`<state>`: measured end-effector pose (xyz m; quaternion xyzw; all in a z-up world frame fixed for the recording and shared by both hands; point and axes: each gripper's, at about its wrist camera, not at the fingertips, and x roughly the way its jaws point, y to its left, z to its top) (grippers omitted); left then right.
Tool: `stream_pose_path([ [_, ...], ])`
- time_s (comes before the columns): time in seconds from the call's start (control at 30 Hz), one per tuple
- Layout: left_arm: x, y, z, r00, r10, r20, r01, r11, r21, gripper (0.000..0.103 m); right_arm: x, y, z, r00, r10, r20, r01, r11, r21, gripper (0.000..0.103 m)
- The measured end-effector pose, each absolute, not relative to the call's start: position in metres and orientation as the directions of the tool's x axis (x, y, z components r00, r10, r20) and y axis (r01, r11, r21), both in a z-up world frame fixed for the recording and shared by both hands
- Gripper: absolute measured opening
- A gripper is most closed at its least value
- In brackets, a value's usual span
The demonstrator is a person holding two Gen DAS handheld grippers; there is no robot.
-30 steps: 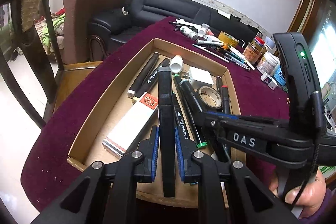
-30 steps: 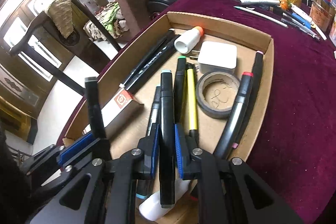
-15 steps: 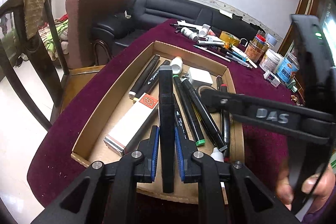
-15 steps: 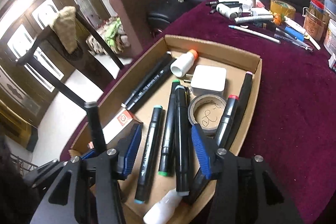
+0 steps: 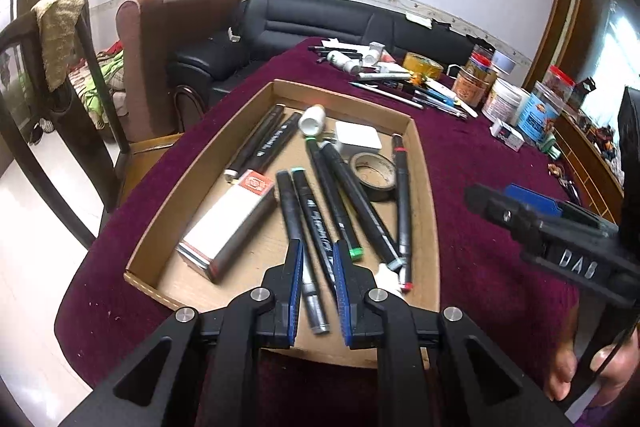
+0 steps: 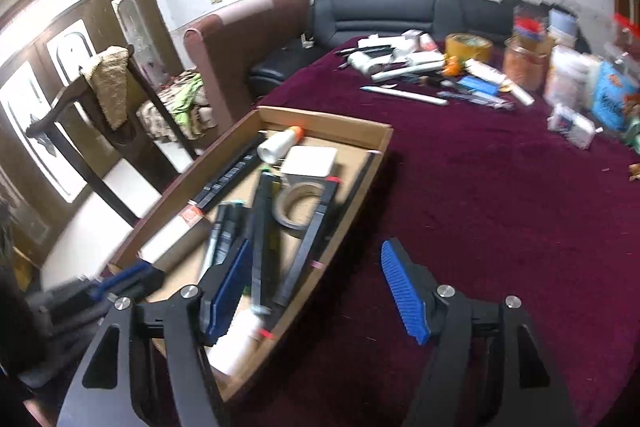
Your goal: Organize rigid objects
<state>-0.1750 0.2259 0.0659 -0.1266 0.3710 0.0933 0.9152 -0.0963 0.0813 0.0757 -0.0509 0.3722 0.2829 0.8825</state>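
Observation:
A cardboard box (image 5: pixel 352 99) on the maroon cloth holds several black markers, a tape roll (image 5: pixel 372 171), a white block (image 5: pixel 356 141), a white bottle (image 5: pixel 312 119) and a red-and-white carton (image 5: pixel 232 223). My left gripper (image 5: pixel 318 251) hovers over the box's near end with its pads a narrow gap apart. Through that gap I see a black marker (image 5: pixel 290 211) lying in the box, untouched by the pads. My right gripper (image 6: pixel 316 247) is over the box's right wall (image 6: pixel 360 203) and the cloth; its jaws are opening with nothing between them. It also shows at the right of the left wrist view.
Loose pens and small bottles (image 5: pixel 400 83), a yellow tape roll (image 5: pixel 424 65) and jars (image 5: pixel 504 99) crowd the table's far end. Bare maroon cloth (image 6: pixel 500 227) lies right of the box. A wooden chair (image 5: pixel 60 67) and sofas stand beyond the table's left edge. A hand (image 5: pixel 568 367) holds the right gripper.
The right gripper let go of its black marker, which now lies in the box, then opened wide and drew back rightward. The marker upright in the left gripper now lies in the box.

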Motion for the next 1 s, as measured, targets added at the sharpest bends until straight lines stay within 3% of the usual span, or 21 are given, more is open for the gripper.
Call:
stream_pose_path([
  [0.27, -0.174, 0.197, 0.069, 0.704, 0.08, -0.706, -0.235, 0.964, -0.125, 0.017, -0.11, 0.039, 0.058, 0.612, 0.411, -0.675, -0.476, 0.874, 0.1, 0.072],
  [0.3, -0.173, 0.195, 0.069, 0.701, 0.083, -0.708, -0.236, 0.964, -0.121, 0.028, -0.11, 0.036, 0.057, 0.612, 0.411, -0.675, -0.472, 0.875, 0.106, 0.072],
  [0.33, -0.173, 0.193, 0.07, 0.7, 0.087, -0.708, -0.238, 0.964, -0.118, 0.053, -0.111, 0.03, 0.056, 0.613, 0.413, -0.674, -0.464, 0.878, 0.115, 0.072],
  [0.4, -0.176, 0.19, 0.075, 0.715, 0.115, -0.69, -0.258, 0.96, -0.107, 0.081, -0.11, 0.023, 0.053, 0.612, 0.414, -0.674, -0.454, 0.882, 0.13, 0.072],
  [0.6, -0.176, 0.18, 0.085, 0.737, 0.192, -0.648, -0.287, 0.957, -0.042, 0.095, -0.108, 0.005, 0.047, 0.609, 0.419, -0.674, -0.433, 0.887, 0.16, 0.072],
  [0.77, -0.176, 0.192, 0.096, 0.756, 0.224, -0.615, -0.314, 0.949, -0.039, 0.095, -0.109, -0.009, 0.046, 0.62, 0.421, -0.662, -0.422, 0.89, 0.17, 0.072],
  [1.0, -0.2, 0.197, 0.126, 0.815, 0.33, -0.476, -0.403, 0.913, -0.057, 0.102, -0.107, -0.021, 0.044, 0.623, 0.435, -0.65, -0.41, 0.889, 0.202, 0.072],
])
